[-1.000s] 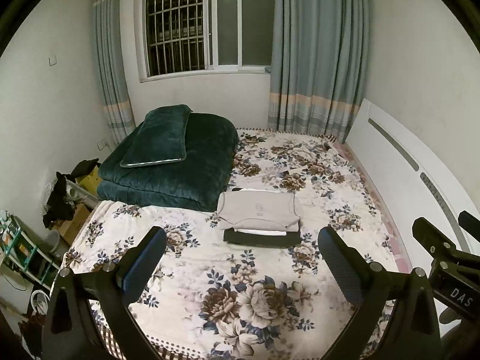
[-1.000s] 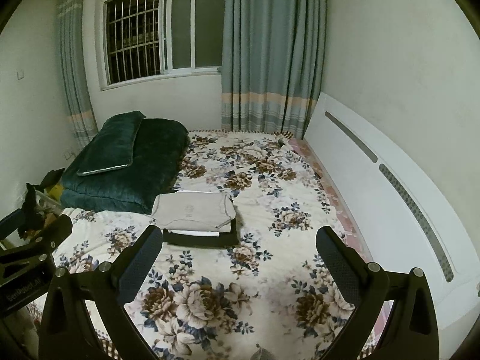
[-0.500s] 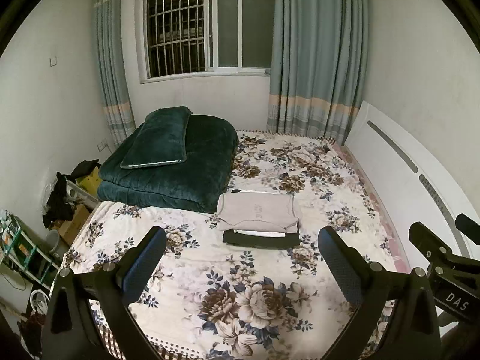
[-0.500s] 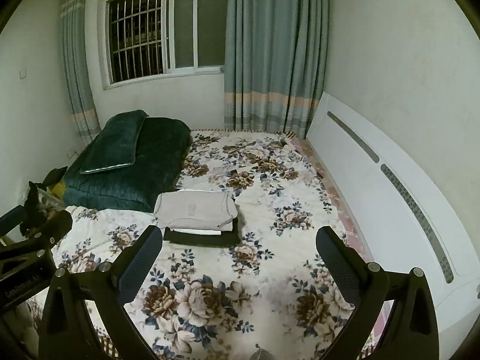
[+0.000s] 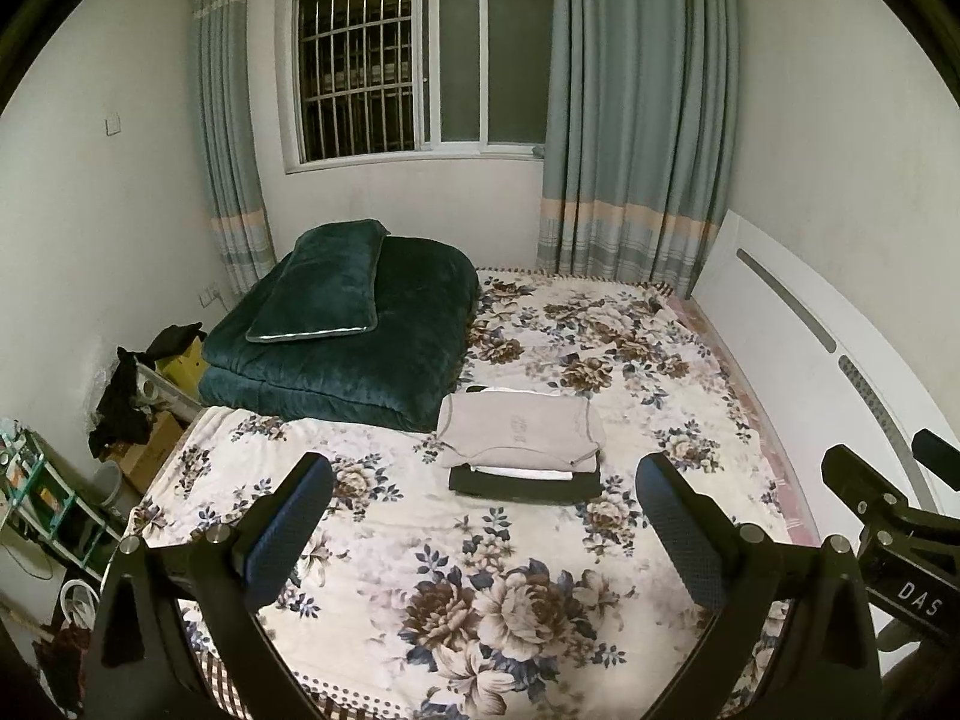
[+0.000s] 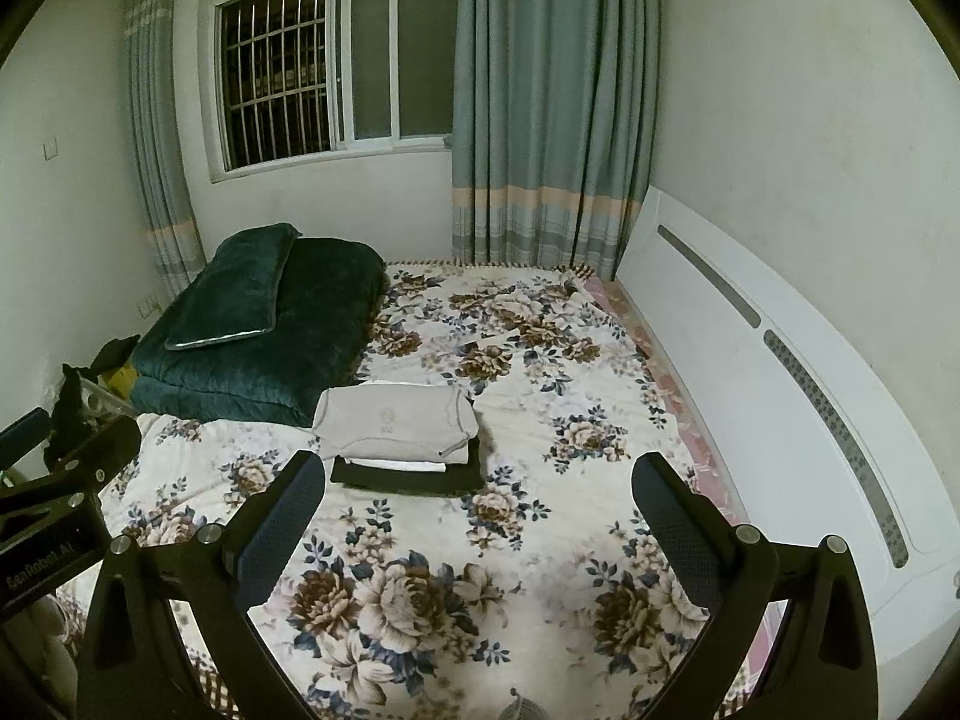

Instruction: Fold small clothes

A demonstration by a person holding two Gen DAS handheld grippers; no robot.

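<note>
Both views slightly nearer the folded stack [image 5: 523, 447], lower layers mostly hidden; both grippers' fingers [image 5: 288, 531] spread, empty.

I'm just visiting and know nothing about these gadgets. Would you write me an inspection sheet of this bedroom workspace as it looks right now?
Surface: bed with floral sheet, flat.
Job's things: stack of folded clothes; beige top uppermost, white layer beneath it, black garment at the bottom.
Clutter: dark green quilt with matching pillow on it; boxes and black clothing beside the bed.
Grippers: left tongs open, empty, above the sheet; right tongs likewise.
Cables: nothing seen.
Surroundings: barred window, striped curtains, white headboard.
</note>
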